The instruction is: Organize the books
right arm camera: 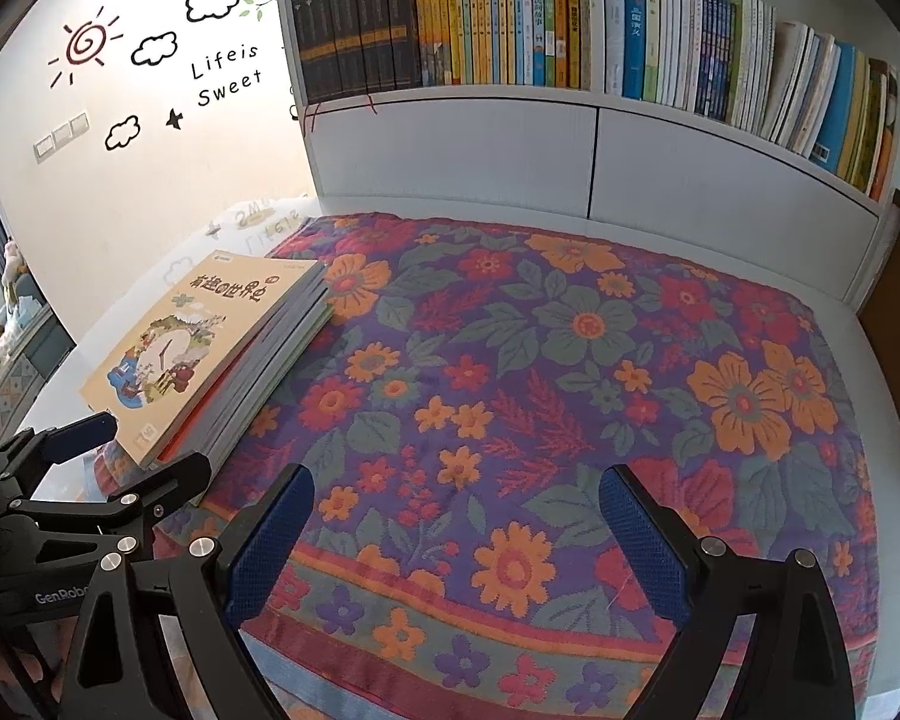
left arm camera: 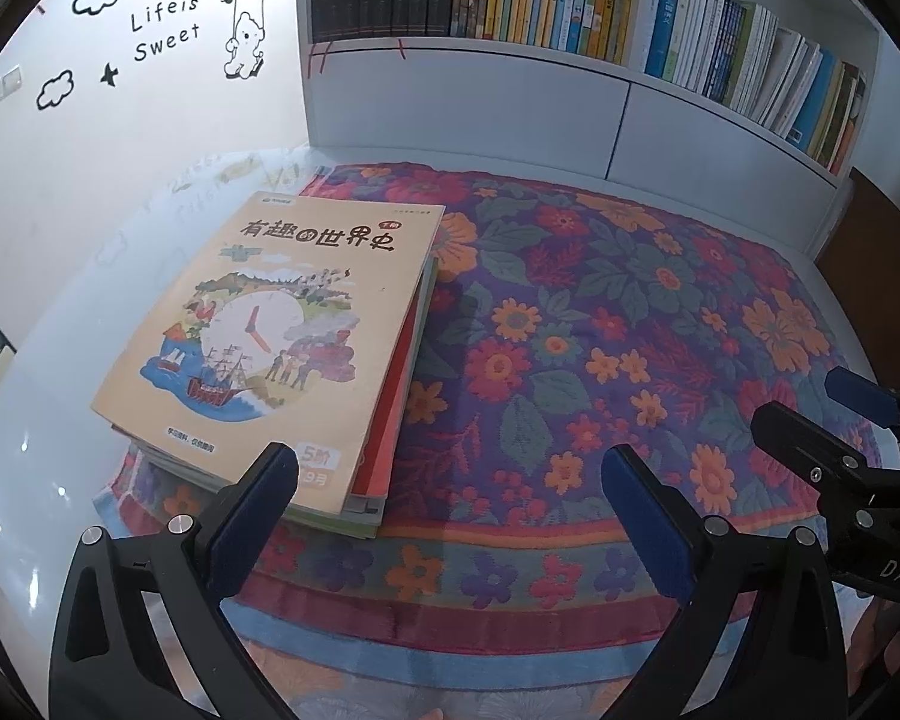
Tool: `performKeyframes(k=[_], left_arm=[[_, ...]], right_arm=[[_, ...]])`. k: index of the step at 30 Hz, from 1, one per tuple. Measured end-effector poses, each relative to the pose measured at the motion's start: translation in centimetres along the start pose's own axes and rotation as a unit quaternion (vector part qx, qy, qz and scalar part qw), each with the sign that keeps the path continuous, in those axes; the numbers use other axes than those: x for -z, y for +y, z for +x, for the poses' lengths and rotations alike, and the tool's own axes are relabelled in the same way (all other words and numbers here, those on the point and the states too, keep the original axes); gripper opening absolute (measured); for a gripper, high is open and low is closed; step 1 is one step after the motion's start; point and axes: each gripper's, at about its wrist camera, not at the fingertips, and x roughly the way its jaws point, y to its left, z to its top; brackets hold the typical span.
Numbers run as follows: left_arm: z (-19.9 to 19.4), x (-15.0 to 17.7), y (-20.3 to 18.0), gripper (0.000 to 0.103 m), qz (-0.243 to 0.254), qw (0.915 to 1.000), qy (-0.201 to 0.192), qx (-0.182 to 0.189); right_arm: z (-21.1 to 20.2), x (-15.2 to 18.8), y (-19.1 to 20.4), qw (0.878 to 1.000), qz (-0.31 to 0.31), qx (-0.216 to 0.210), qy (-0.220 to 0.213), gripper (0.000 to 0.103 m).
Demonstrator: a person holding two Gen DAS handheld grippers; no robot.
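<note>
A stack of several thin books lies flat at the left side of a flowered cloth; the top cover is beige with a clock and ship drawing. It also shows in the right wrist view. My left gripper is open and empty, its left finger just at the stack's near corner. My right gripper is open and empty over the cloth, to the right of the stack. The right gripper shows in the left wrist view, and the left gripper shows in the right wrist view.
A white bookshelf full of upright books stands behind the table. The white wall with stickers is to the left. The white table edge runs past the cloth on the left.
</note>
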Motion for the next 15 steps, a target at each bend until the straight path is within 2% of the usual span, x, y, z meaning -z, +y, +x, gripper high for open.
performKeyframes(k=[15], left_arm=[[-0.15, -0.13, 0.04, 0.101, -0.001, 1.0000, -0.007, 0.001]], right_arm=[[0.38, 0.13, 0.16, 1.000, -0.001, -0.001, 0.007, 0.095]])
